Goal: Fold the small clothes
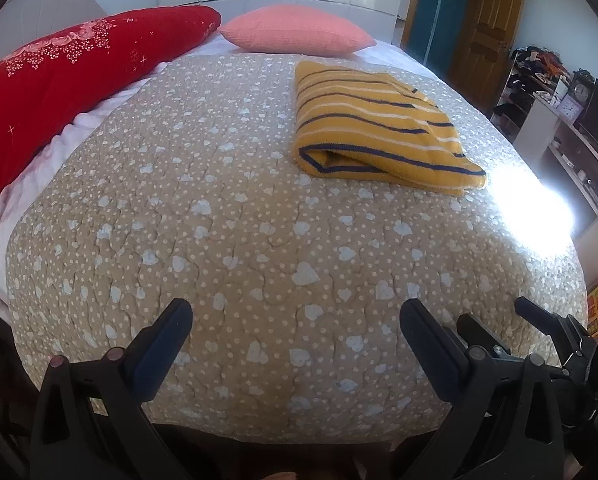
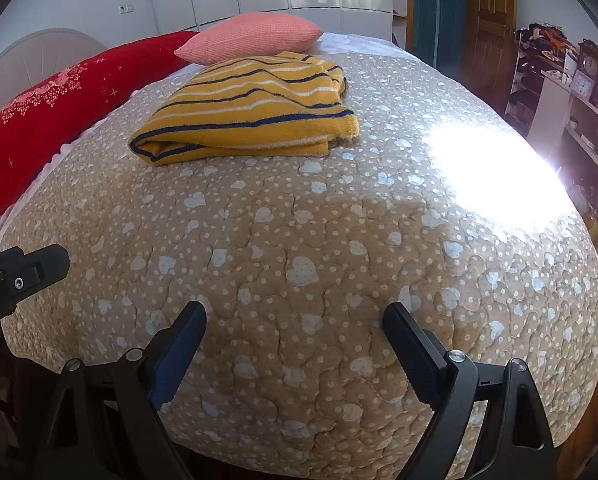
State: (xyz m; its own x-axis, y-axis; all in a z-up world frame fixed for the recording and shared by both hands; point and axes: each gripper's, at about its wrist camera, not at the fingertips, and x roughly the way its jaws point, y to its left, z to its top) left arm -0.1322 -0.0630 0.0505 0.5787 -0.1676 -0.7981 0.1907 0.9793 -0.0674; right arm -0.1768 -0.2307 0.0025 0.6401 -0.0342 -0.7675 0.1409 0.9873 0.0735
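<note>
Across the quilted bed [image 1: 259, 208], the folded striped sweater [image 1: 379, 128] looked soft, light and floppy, best pinched at its near edge, while left gripper [image 1: 295, 316] and right gripper [image 2: 295, 320] hung apart, empty.

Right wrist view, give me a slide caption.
Open right gripper faces a folded yellow striped garment on the quilted bed.

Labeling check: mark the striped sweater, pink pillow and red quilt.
striped sweater [image 2: 251, 108], right wrist view, middle of the folded top layer
pink pillow [image 1: 295, 34], left wrist view, centre of its face
red quilt [image 1: 59, 84], left wrist view, middle of the fabric
</note>
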